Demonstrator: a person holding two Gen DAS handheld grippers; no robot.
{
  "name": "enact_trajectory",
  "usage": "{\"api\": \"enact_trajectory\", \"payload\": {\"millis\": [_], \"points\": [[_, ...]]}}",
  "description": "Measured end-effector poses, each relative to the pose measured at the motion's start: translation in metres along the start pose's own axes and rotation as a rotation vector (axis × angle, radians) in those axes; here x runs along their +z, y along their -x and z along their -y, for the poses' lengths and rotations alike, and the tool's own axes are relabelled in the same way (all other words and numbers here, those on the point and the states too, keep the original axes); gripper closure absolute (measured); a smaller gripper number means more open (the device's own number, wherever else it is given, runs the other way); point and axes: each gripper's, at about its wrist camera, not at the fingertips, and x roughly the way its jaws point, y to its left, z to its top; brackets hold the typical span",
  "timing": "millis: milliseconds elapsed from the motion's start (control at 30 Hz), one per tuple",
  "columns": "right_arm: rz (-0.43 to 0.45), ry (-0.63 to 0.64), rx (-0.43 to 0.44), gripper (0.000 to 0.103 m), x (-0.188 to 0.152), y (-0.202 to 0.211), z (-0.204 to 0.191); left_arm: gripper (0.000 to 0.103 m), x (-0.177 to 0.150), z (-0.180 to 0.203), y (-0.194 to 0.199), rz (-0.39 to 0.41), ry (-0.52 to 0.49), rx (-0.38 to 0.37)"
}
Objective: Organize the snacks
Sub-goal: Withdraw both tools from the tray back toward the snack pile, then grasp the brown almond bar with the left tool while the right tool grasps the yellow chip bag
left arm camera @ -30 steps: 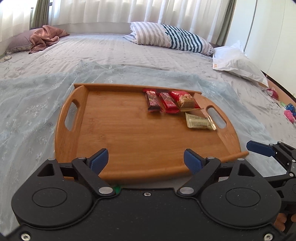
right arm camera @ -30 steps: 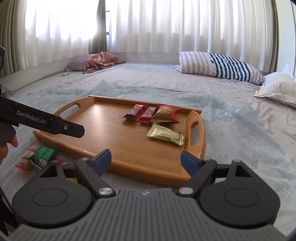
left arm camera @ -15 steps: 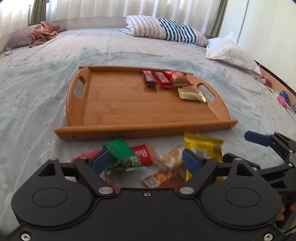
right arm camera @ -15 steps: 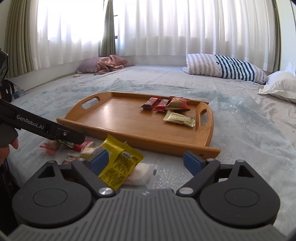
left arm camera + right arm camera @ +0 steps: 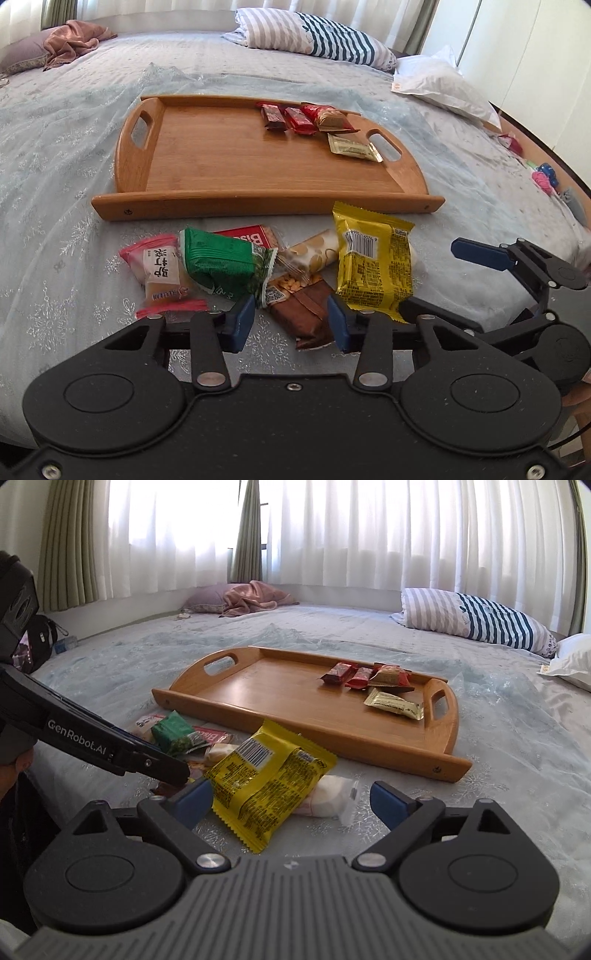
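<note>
Lettering "GenRobot.AI" marks left tongs (image 5: 177,771); red packet (image 5: 247,236) reads "Bis".

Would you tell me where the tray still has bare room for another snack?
The wooden tray is bare from its left handle across to the three red bars and along its near rim. Its far-right corner, with the gold packet, is crowded.

red biscuit pack (image 5: 255,236): mostly hidden under green packet (image 5: 225,264) | white snack (image 5: 325,799): half under yellow packet (image 5: 273,775)
</note>
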Motion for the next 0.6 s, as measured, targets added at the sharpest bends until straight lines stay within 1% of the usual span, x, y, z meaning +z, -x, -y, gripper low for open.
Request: {"api": "enact_trajectory", "payload": {"millis": [133,233,300,433,500,600], "points": [[-0.007,0.014,0.0,0.005,-0.002,-0.001,-0.003,0.062,-0.001,0.001,0.001,-0.006,-0.008,0.0],[-0.023,0.02,0.04,0.006,-0.004,-0.001,-0.004,0.062,-0.002,0.002,-0.005,-0.029,-0.002,-0.023],[-0.025,0.031,0.052,0.008,-0.006,0.001,-0.005,0.062,-0.001,0.005,-0.009,-0.033,-0.003,-0.033],[-0.03,0.045,0.042,0.009,-0.007,0.003,-0.005,0.058,0.002,0.012,-0.016,-0.016,-0.017,-0.01],[-0.028,0.031,0.038,0.009,-0.007,0.004,-0.003,0.051,0.004,0.015,-0.022,-0.012,-0.021,0.003],[-0.028,0.019,0.032,0.009,-0.007,0.004,-0.001,0.05,0.006,0.021,-0.031,-0.001,-0.04,0.022]]}}
